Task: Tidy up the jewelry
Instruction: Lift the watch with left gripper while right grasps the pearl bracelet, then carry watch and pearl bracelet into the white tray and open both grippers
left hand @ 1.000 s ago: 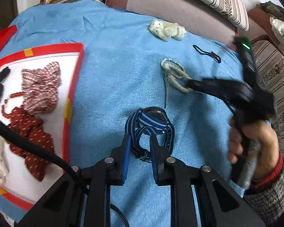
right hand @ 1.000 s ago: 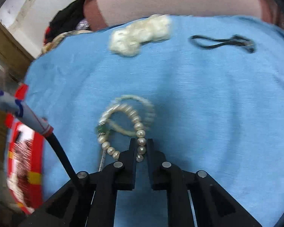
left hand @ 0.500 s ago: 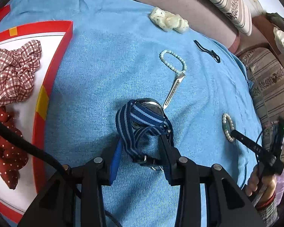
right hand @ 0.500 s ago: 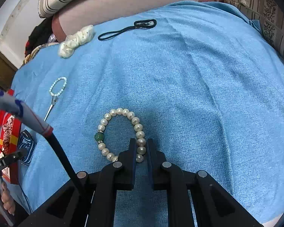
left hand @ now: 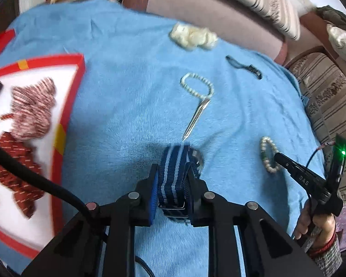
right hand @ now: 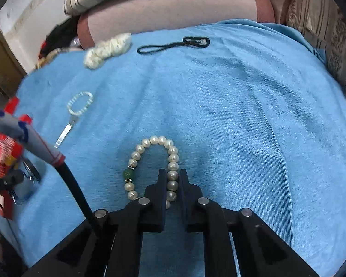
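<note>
My left gripper (left hand: 173,173) is shut on a watch with a blue striped strap (left hand: 173,173), held over the blue cloth. My right gripper (right hand: 173,177) is shut on a pearl bracelet with one green bead (right hand: 154,161); the bracelet (left hand: 268,154) and the right gripper (left hand: 276,155) also show at the right of the left wrist view. A small pale bead bracelet (left hand: 197,85) and a silver hair clip (left hand: 197,117) lie on the cloth. A red-edged white tray (left hand: 68,120) sits at the left.
The tray holds red patterned scrunchies (left hand: 32,108). A cream scrunchie (left hand: 192,37) and a black cord (left hand: 243,65) lie at the far side of the cloth (left hand: 126,80). Sofa cushions (left hand: 329,97) border the far and right edges.
My left gripper has closed on the strap and drawn the watch toward me. My right gripper carried the pearl bracelet from beside the hair clip to the right side.
</note>
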{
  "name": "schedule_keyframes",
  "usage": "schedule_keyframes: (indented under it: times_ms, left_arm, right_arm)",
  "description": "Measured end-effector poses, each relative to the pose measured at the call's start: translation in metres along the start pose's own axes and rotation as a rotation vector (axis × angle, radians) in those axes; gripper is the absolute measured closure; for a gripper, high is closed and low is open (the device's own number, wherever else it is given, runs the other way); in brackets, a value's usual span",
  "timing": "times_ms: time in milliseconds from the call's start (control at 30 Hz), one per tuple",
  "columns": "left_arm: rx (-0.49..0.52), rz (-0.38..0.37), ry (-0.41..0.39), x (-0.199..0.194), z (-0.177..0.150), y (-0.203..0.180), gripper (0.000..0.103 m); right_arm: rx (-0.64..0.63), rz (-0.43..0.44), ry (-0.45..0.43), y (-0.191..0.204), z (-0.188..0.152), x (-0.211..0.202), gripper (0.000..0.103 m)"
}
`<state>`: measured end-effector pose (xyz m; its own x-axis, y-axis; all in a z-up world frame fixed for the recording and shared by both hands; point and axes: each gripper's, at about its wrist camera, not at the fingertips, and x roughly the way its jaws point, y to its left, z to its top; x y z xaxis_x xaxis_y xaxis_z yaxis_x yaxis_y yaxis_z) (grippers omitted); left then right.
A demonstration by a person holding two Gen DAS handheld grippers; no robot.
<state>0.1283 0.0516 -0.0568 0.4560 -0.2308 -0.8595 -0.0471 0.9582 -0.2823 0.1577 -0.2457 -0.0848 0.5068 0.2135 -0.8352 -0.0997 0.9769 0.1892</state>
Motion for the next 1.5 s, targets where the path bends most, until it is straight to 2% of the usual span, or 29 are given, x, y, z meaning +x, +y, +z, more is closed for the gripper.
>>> schedule_keyframes:
  times_ms: [333,533,800,967,1233,1333,1500]
  left_arm:
    - [-0.004,0.044,-0.126,-0.068,-0.014,0.004,0.084]
    - [-0.050,0.055,-0.173,-0.099,-0.020,0.025,0.084]
    - [-0.149,0.106,-0.216,-0.133,-0.017,0.086,0.084]
    - [-0.200,0.174,-0.227,-0.148,-0.014,0.135,0.084]
    - [-0.277,0.199,-0.217,-0.154,0.006,0.206,0.084]
    - [-0.266,0.192,-0.207,-0.149,0.018,0.215,0.084]
    - [-0.240,0.135,-0.183,-0.130,0.047,0.223,0.084]
  right_arm:
    - [-0.032,0.073,-0.089,0.025,0.003,-0.053,0.092]
    - [-0.092,0.100,-0.111,0.055,0.007,-0.071,0.093]
    - [-0.204,0.159,-0.117,0.111,0.014,-0.083,0.093]
    - [-0.284,0.203,-0.111,0.158,0.021,-0.084,0.092]
    - [-0.389,0.297,-0.082,0.238,0.032,-0.073,0.092]
    - [-0.434,0.322,-0.068,0.269,0.031,-0.066,0.092]
    - [-0.471,0.390,-0.021,0.308,0.023,-0.054,0.092]
